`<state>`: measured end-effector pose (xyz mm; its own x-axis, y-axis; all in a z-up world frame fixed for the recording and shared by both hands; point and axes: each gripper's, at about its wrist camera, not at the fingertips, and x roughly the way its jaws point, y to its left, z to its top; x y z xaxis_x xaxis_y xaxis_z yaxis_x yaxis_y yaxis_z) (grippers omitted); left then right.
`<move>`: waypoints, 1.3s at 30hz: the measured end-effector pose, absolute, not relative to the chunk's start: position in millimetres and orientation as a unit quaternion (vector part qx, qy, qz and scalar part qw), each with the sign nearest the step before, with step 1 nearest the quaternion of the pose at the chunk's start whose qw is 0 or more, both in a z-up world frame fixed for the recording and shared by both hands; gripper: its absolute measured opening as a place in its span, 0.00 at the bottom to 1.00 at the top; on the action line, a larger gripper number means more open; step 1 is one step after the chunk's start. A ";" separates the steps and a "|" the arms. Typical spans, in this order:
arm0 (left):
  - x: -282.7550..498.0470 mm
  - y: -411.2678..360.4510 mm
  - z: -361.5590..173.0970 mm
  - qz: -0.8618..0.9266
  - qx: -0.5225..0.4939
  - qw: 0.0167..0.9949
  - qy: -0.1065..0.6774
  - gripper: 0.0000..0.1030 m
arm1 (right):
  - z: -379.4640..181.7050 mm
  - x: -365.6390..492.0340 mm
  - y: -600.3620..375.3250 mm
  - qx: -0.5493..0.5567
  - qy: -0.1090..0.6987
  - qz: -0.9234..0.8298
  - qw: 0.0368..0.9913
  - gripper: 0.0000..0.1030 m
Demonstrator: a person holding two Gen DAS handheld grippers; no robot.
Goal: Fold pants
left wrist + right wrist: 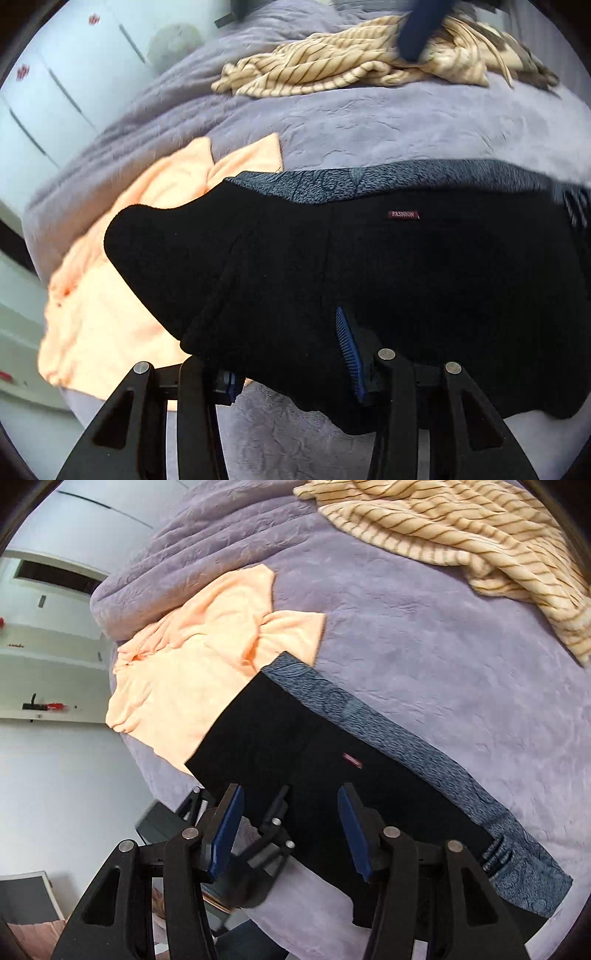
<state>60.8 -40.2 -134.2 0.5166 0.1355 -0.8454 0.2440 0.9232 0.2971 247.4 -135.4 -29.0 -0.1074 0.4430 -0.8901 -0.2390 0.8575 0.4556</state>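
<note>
I read "FASHION" on a small red woven tag (403, 215) sewn to my black fleece pants (295, 266)

pants (295, 746) on bed (424, 635), overlapping towel (192, 672)

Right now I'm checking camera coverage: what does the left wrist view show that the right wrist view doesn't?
Only the left wrist view: a readable FASHION tag and a dark blurred shape over the striped cloth. Only the right wrist view: the left gripper from outside, at the pants' edge, and the open right gripper. Both: black pants, orange cloth, purple blanket.
</note>
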 end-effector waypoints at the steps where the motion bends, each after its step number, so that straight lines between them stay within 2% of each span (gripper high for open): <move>1: 59.7 -41.7 -134.7 -0.032 0.201 0.849 0.488 0.44 | -31.3 253.2 -120.6 0.063 0.705 0.266 0.654 0.57; 8: 61.7 -43.6 -131.1 -0.031 0.217 0.850 0.480 0.44 | -70.3 266.8 -15.1 -0.018 0.754 0.316 0.576 0.58; 13: 63.8 -42.2 -130.5 -0.035 0.212 0.848 0.485 0.44 | -107.3 257.8 24.5 -0.093 0.778 0.308 0.539 0.58; 14: 64.7 -41.4 -130.4 -0.037 0.210 0.846 0.489 0.44 | -110.2 257.4 25.1 -0.107 0.777 0.301 0.542 0.40; 15: 63.3 -42.5 -126.9 -0.043 0.213 0.850 0.481 0.44 | -110.4 257.2 23.6 -0.116 0.773 0.293 0.551 0.15; 21: 56.6 -64.8 -88.5 -0.082 0.221 0.864 0.444 0.44 | -67.6 247.9 -28.2 -0.054 0.729 0.315 0.605 0.12; 27: 48.1 -97.9 -32.3 -0.129 0.196 0.886 0.399 0.44 | -17.4 243.6 -121.9 0.099 0.690 0.318 0.642 0.12; 33: 23.5 -166.4 12.7 -0.199 0.188 0.890 0.365 0.44 | 28.1 212.4 -216.2 0.203 0.632 0.309 0.681 0.13; 39: -17.7 -238.0 23.3 -0.272 0.217 0.870 0.350 0.44 | 40.9 158.0 -326.8 0.287 0.586 0.269 0.708 0.13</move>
<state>-17.7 -238.0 23.3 0.6082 -0.3208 -0.7261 0.6241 0.7584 0.1877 158.0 -326.8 40.9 0.1683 0.7175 -0.6760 -0.0456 0.6907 0.7217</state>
